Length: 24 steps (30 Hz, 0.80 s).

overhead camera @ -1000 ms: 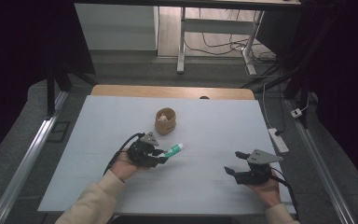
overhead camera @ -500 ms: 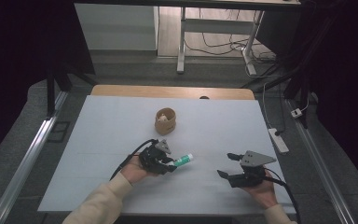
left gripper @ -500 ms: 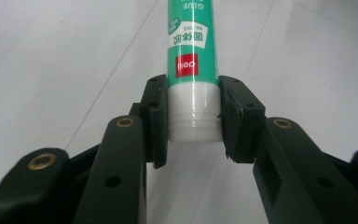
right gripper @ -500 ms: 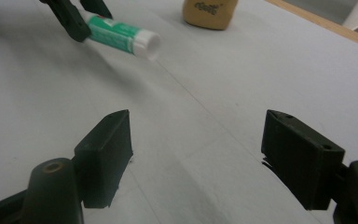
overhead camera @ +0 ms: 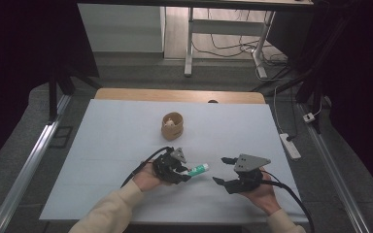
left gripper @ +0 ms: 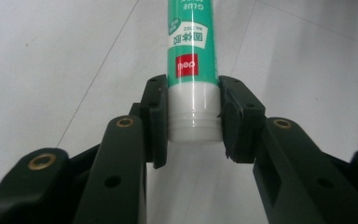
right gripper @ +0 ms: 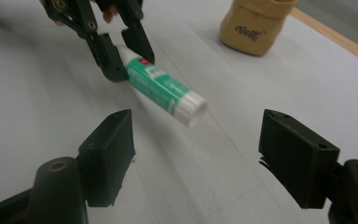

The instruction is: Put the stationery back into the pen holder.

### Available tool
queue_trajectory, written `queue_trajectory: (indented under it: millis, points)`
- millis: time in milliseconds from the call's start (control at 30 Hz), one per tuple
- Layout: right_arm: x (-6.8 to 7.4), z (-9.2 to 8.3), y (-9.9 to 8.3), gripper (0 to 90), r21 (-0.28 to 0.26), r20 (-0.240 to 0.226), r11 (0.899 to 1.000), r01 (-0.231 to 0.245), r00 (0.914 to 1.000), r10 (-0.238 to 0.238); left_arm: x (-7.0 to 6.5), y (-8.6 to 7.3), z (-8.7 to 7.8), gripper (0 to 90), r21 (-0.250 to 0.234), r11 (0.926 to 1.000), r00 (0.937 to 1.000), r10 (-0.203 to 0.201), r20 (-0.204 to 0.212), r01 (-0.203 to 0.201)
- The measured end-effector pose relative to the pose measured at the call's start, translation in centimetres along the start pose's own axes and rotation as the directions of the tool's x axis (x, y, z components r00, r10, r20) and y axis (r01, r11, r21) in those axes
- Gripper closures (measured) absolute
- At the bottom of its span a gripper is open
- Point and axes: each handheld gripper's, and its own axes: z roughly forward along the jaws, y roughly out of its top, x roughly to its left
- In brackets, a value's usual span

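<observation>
A green and white glue stick [overhead camera: 198, 169] hangs level just above the white table, and my left gripper [overhead camera: 185, 173] is shut on its white base end [left gripper: 193, 114]. The stick's green label [left gripper: 191, 51] runs away from the jaws. Its free white end [right gripper: 191, 108] points at my right gripper [overhead camera: 220, 170], which faces it from the right. That gripper's jaws [right gripper: 205, 154] stand wide open and have just been closing a little, with nothing between them. A small gap separates them from the stick's tip.
A tan cup [overhead camera: 172, 125] stands behind the grippers, near the table's [overhead camera: 116, 131] middle; in the right gripper view the cup [right gripper: 256, 23] is at the upper right. A wooden strip [overhead camera: 179, 95] edges the far side. A power strip [overhead camera: 290, 145] lies off the right edge.
The left gripper has carried the glue stick to the right and nearer the person. The right gripper has moved left toward it, so the gap between them has shrunk.
</observation>
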Motion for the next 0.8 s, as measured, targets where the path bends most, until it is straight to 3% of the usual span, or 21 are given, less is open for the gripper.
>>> queue_trajectory:
  millis: [133,400,567,800]
  points:
    - [0.3,1.2,1.5,28.0,0.038,-0.028,0.997,0.060,0.9979,-0.059,-0.1,0.3,0.1,64.4,0.004,1.0000,0.9999,0.008,0.008,-0.008]
    - [1.1,3.4,2.6,32.8,0.118,-0.080,0.980,0.160,0.9853,-0.151,-0.2,0.5,0.4,64.4,0.012,0.9997,0.9997,0.020,0.013,-0.020]
    - [1.5,4.5,3.0,36.2,0.165,-0.100,0.961,0.220,0.9734,-0.206,-0.4,0.7,0.5,64.4,0.011,0.9997,0.9996,0.021,0.021,-0.021]
    - [2.3,5.7,2.9,46.3,0.215,-0.116,0.923,0.319,0.9469,-0.300,-0.7,0.9,0.5,64.4,0.007,0.9992,0.9984,0.038,0.041,-0.039]
